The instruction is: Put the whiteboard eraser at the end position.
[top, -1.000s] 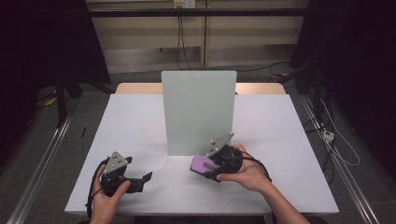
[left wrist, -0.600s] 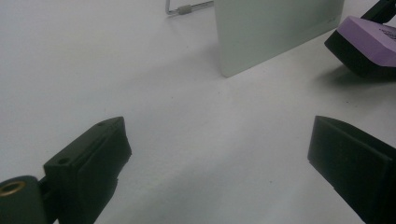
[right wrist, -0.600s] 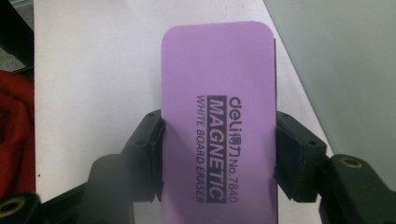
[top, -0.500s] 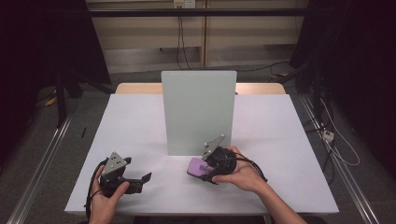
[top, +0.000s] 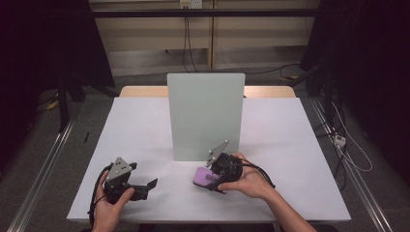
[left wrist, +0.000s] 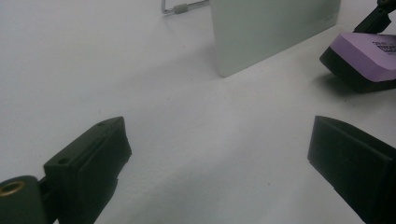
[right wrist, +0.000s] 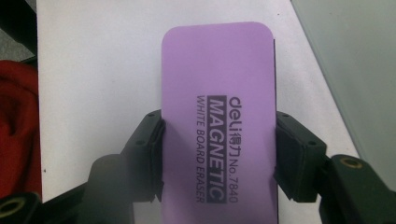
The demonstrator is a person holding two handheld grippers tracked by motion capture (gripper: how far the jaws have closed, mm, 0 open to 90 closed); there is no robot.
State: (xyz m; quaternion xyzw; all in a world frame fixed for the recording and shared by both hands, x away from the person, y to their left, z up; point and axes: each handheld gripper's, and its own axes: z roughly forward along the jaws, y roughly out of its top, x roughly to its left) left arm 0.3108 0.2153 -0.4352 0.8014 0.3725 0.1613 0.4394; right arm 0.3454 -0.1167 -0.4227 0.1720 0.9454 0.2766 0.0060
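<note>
The right gripper pinches a purple eraser (printed "deli MAGNETIC WHITE BOARD ERASER No.7840"), seemingly near the upright board. The left gripper stands spread, empty

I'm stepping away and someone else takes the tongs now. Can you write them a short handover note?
Right tongs: shut on the purple whiteboard eraser, gripped across its long sides, low over the table just in front of the upright whiteboard.
Left tongs: open, holding nothing, low over the table at front left.
Done: eraser picked up.
Left: probably wiping the board; the face toward the person looks clean, so check first.
</note>
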